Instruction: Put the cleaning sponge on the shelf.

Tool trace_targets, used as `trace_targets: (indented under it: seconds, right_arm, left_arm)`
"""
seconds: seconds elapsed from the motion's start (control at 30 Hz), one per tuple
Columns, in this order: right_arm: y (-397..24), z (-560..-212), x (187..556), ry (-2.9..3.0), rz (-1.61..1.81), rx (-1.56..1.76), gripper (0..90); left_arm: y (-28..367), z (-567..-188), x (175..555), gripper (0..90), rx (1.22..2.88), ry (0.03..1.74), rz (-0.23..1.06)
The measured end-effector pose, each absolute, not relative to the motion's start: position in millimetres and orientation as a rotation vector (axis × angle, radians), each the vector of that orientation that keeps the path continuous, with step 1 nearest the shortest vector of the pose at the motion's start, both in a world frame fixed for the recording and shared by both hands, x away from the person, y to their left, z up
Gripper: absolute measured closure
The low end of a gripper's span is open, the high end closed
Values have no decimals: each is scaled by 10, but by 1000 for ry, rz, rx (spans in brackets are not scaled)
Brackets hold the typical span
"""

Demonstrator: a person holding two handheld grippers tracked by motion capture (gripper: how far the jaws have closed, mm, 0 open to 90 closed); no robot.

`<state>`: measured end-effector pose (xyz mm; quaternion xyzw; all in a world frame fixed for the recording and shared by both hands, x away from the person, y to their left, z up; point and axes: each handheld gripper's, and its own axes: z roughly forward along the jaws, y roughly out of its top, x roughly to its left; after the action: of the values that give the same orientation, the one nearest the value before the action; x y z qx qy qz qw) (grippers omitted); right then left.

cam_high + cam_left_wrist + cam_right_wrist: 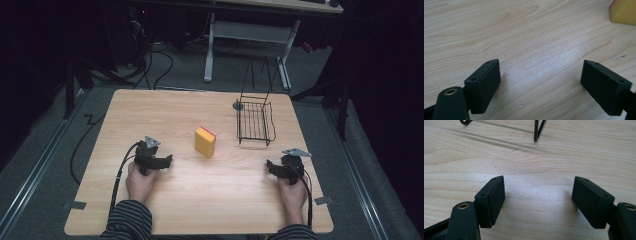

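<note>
No readable text, labels or numbers.

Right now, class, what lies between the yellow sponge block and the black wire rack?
Only bare wooden table, seen in the high view, separates the yellow sponge block from the black wire rack.

- The right gripper (537, 200) is hanging low over the wooden table (564, 162), its two black jaws rising from the bottom edge and standing wide apart, with bare wood lying between them.
- Each jaw is showing two small screw holes along its top face, and a brass-ringed hole is sitting in the arm behind each jaw.
- Two thin black wire feet of a rack (537, 131) are touching down on the table at the top edge, casting long shadows leftward.
</note>
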<state>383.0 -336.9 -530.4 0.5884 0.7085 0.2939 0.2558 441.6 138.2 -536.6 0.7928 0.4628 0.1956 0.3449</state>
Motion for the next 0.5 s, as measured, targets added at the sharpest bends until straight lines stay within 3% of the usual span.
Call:
trace_targets:
  seconds: [0.5]
  right_arm:
    - [-3367,-5307,3831,1924,802,1589,270]
  left_arm:
    - [1382,-5366,4416,169,2058,1203,508]
